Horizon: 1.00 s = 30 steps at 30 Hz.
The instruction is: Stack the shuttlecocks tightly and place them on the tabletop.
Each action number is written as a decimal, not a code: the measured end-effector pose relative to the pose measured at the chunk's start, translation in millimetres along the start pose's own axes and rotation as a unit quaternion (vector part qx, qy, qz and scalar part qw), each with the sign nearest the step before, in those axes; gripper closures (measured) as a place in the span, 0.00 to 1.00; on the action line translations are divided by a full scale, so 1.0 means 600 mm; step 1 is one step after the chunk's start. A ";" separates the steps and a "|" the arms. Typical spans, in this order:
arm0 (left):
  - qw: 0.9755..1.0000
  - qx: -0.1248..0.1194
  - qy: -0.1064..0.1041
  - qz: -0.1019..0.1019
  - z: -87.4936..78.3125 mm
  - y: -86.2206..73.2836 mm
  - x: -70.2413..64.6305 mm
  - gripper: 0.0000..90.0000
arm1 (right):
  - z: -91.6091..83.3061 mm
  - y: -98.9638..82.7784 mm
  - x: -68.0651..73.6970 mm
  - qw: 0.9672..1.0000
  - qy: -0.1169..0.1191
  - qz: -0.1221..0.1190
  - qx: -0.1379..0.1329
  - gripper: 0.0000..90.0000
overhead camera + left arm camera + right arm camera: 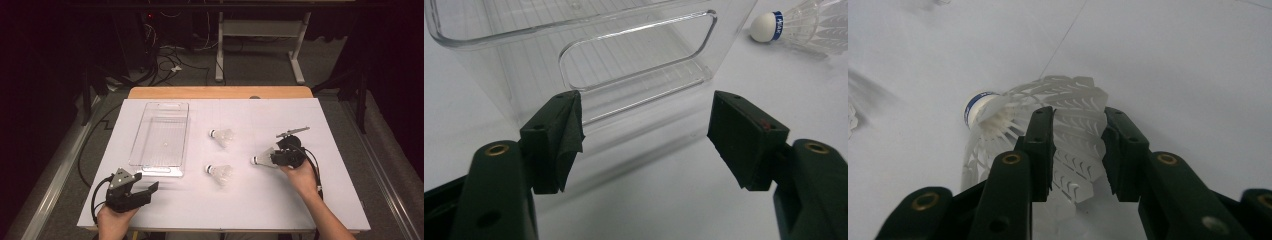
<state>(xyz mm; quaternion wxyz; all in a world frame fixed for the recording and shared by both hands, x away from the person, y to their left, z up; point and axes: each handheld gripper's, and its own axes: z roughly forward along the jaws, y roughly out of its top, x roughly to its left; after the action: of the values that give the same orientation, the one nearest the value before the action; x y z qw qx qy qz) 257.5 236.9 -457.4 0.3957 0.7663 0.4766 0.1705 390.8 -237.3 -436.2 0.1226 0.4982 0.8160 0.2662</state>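
A: Starting at the left, our left tool (146, 190) sits at about seven o'clock on the white surface (280, 200), jaws spread wide with nothing between them. In the left gripper view it looks straight at the near end wall of the clear bin (589, 65), which lies at ten o'clock on the surface.

B: Then two loose shuttlecocks near the middle, one (223, 136) toward twelve o'clock and one (219, 172) nearer us. Both lie on their sides, well apart from the bin.

A: And the third shuttlecock (1058, 135) is at three o'clock, with our right tool (1075, 150) around its skirt. Its cork end (255, 160) points toward nine o'clock.

B: The jaws straddle the feather skirt, one on each side, partly open. We see the skirt between them and a gap at the right jaw, so we judge it a loose hold at best, not a firm pinch.

A: It should handle as very light and springy. The skirt is thin and will crush or bend if we squeeze hard, and it may slip out if we barely touch it.

B: We'd take it lower on the skirt near the cork, where the ribs gather and it's stiffer. The cork itself is rounded and likely to roll away.
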 end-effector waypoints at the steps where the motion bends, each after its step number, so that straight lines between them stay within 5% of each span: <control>1: 1.000 0.000 0.000 0.000 0.000 0.000 0.000 0.34 | 0.001 0.000 0.000 1.000 0.001 0.004 0.001 0.73; 30: 1.000 -0.004 0.004 -0.005 -0.002 0.000 0.005 0.34 | 0.002 -0.001 -0.015 0.999 0.014 0.029 -0.009 0.62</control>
<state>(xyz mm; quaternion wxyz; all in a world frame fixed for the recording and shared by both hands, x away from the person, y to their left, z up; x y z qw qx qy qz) 258.4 240.0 -456.9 0.3977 0.7620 0.4809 0.1733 395.3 -245.1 -437.9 0.1074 0.5165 0.8008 0.2837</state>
